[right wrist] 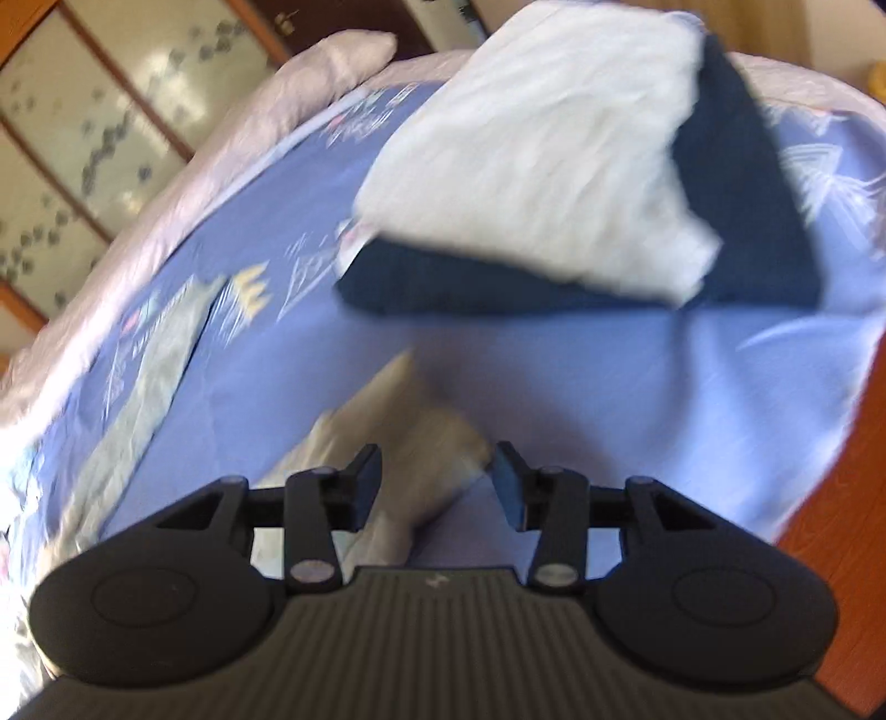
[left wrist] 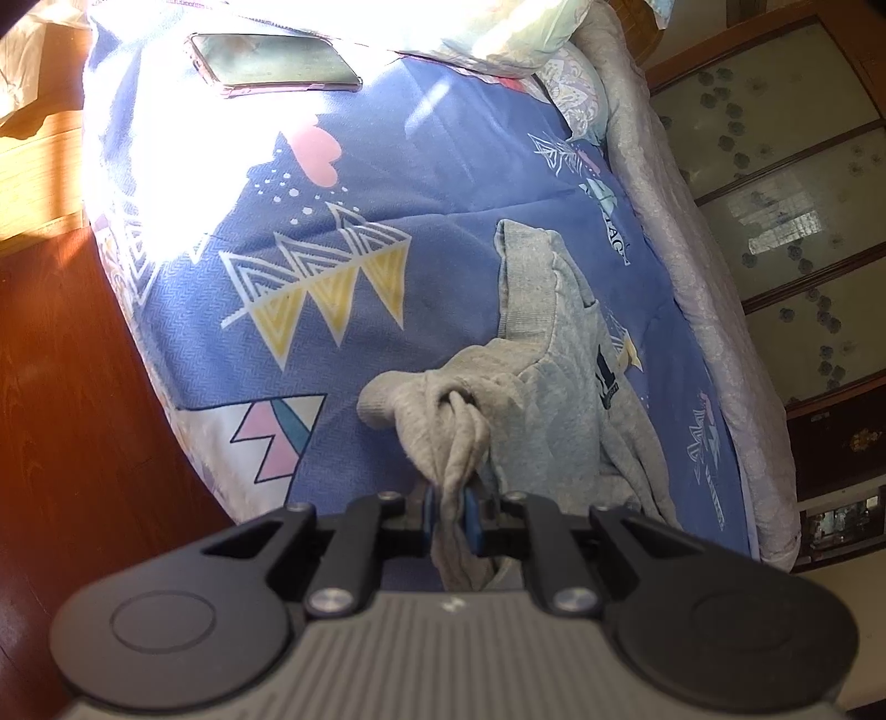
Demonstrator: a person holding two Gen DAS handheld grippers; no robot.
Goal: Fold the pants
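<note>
Grey sweatpants point(left wrist: 554, 354) lie bunched on a blue patterned bed cover point(left wrist: 421, 166). My left gripper point(left wrist: 451, 512) is shut on a gathered fold of the grey fabric, which hangs through the blue pads and is lifted off the cover. In the blurred right wrist view, my right gripper point(right wrist: 437, 471) is open, its fingers on either side of a pale grey fabric end point(right wrist: 426, 448) lying on the cover point(right wrist: 609, 376). I cannot tell whether the fingers touch it.
A phone in a pink case point(left wrist: 271, 61) lies at the far end of the bed. A pillow point(left wrist: 498, 39) is beside it. A folded white cloth point(right wrist: 542, 155) on a dark blue one point(right wrist: 736, 210) sits ahead of the right gripper. Wooden floor point(left wrist: 72, 387) flanks the bed; cabinet doors point(left wrist: 786, 166) stand beyond.
</note>
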